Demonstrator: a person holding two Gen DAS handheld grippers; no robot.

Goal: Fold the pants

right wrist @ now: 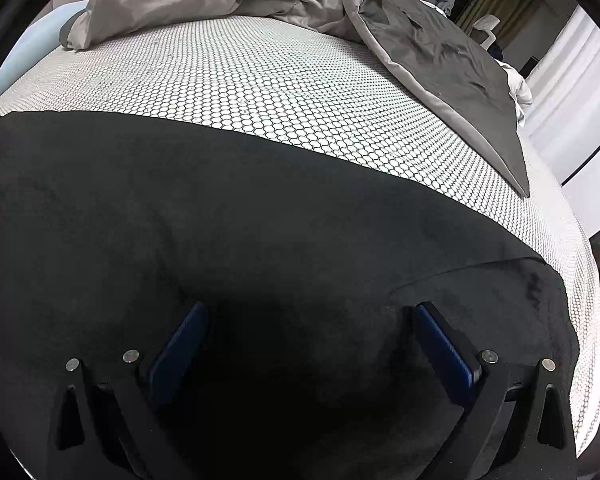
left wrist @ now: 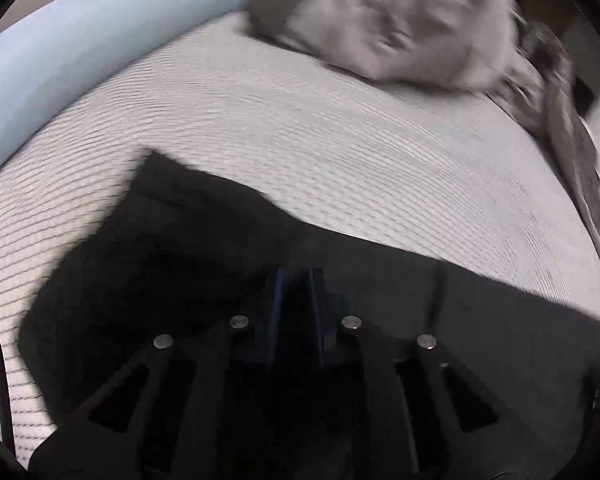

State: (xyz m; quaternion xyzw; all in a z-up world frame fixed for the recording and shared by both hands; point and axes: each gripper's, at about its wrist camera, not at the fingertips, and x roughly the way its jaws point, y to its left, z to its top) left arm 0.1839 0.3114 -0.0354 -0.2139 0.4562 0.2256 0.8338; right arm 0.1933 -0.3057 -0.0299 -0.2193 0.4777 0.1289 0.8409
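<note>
Black pants (right wrist: 236, 216) lie spread across the near part of a bed with a white honeycomb-patterned cover (right wrist: 268, 80). My right gripper (right wrist: 310, 312) is open, its blue pads (right wrist: 440, 344) wide apart just above the dark cloth. In the left wrist view my left gripper (left wrist: 296, 280) is shut on a fold of the black pants (left wrist: 204, 240), the blue pads pressed close together with cloth between them. That view is motion-blurred.
A rumpled grey duvet (right wrist: 440, 52) is piled at the far side and right of the bed; it also shows in the left wrist view (left wrist: 400, 28). A light blue sheet edge (left wrist: 80, 40) runs at the far left. White curtains (right wrist: 572, 92) hang at the right.
</note>
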